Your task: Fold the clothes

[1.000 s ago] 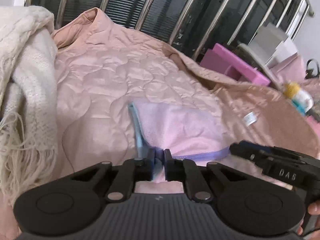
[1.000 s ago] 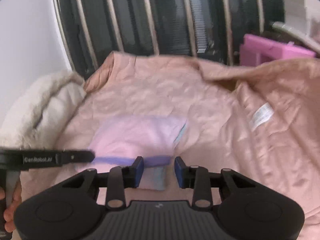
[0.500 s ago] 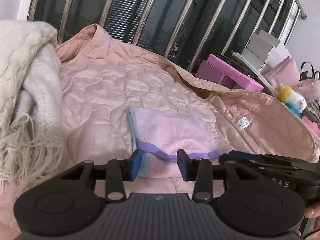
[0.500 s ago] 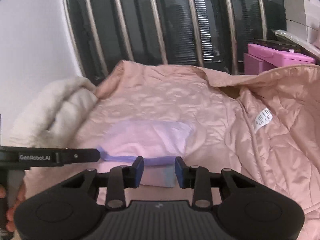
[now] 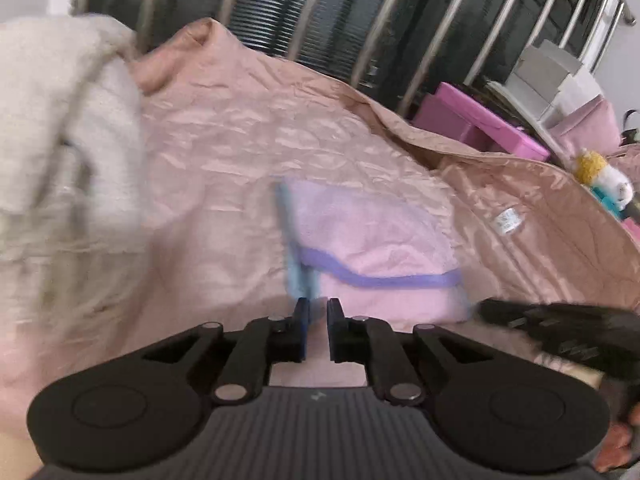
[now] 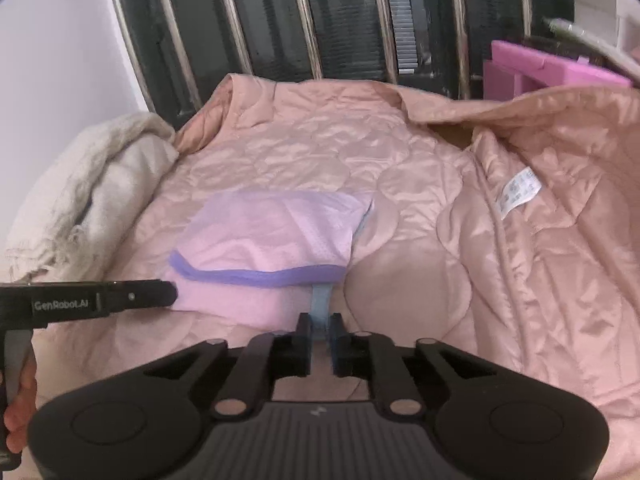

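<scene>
A small pink garment (image 5: 372,236) with a purple hem and a light blue edge lies folded on a pink quilted jacket (image 5: 248,136). My left gripper (image 5: 318,310) is at the garment's near left corner, its jaws closing with the blue edge pinched between them. My right gripper (image 6: 320,326) is at the near right corner of the garment (image 6: 272,228), its jaws also closing on the blue strip there. Each gripper shows in the other's view: the left gripper (image 6: 170,292) at the left, the right gripper (image 5: 492,312) blurred at the right.
A cream knitted throw (image 5: 60,128) with a fringe is bunched at the left. Metal railing bars (image 6: 316,20) stand behind the jacket (image 6: 500,280), whose white care label (image 6: 518,194) faces up. Pink boxes (image 5: 476,128), white boxes (image 5: 556,76) and a plush toy (image 5: 600,176) sit at the far right.
The left jaws opened wide half a second ago and have now narrowed onto the garment's blue edge. The right jaws have narrowed too. The left view shifted and is blurred.
</scene>
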### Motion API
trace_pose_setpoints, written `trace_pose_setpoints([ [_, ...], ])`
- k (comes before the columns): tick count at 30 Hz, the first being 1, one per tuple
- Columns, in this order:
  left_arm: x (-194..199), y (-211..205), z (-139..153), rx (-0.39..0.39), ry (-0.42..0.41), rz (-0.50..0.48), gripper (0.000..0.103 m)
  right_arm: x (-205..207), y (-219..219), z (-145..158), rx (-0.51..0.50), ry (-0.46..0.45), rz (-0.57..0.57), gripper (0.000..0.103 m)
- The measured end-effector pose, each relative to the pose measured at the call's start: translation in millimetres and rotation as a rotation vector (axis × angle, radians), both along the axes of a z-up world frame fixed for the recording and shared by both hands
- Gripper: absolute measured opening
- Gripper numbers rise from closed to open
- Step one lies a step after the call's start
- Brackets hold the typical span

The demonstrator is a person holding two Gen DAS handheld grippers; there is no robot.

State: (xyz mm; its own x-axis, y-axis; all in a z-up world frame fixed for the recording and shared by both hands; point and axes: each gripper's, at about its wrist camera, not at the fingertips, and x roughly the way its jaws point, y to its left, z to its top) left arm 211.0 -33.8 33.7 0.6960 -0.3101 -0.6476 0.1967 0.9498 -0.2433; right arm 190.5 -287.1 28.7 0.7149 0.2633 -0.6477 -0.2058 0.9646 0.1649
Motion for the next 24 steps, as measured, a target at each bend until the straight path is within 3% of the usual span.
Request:
trace_pose_setpoints([
  [2, -24.3, 4.6, 13.1, 0.061, -0.048, 0.018, 0.008, -20.6, -0.4, 18.8, -0.015, -0.05, -0.003, 0.018],
  [4, -55.1, 10.4, 30.3, 0.082, -0.09, 0.01, 0.009, -50.5, -2.3, 42.3, -0.01, -0.114, 0.01, 0.035],
  [6, -86.6, 17.9, 48.5, 0.08, -0.127, 0.007, 0.022, -83.3, -5.7, 65.0, 0.005, -0.178, 0.023, 0.042],
  [8, -128.0, 26.2, 67.4, 0.092, -0.208, 0.023, 0.061, -120.7, -9.0, 83.5, 0.005, -0.24, 0.019, 0.05],
  [10, -168.2, 34.4, 77.1, 0.12, -0.275, 0.063, 0.069, -152.1, -10.0, 91.7, 0.012, -0.277, 0.013, 0.073],
  [12, -204.0, 42.3, 74.9, 0.128, -0.285, 0.092, 0.078, -187.1, -10.7, 95.0, 0.022, -0.315, 0.002, 0.087],
  [14, -234.4, 47.1, 62.6, 0.115, -0.282, 0.126, 0.103, -219.1, -6.6, 88.9, 0.013, -0.326, 0.0, 0.093],
  [16, -252.9, 44.0, 41.9, 0.127, -0.257, 0.141, 0.103, -242.0, 1.2, 72.8, 0.002, -0.307, 0.001, 0.103],
  [18, -264.4, 37.0, 19.0, 0.16, -0.219, 0.139, 0.103, -254.7, 11.5, 54.3, -0.015, -0.255, -0.013, 0.103],
  [21, -260.2, 27.2, 1.9, 0.233, -0.212, 0.153, 0.103, -244.3, 34.8, 22.4, -0.062, -0.102, -0.066, 0.103],
  [24, -246.0, 26.0, -3.8, 0.272, -0.187, 0.19, 0.103, -227.5, 53.2, -1.2, -0.08, -0.061, -0.094, 0.103],
])
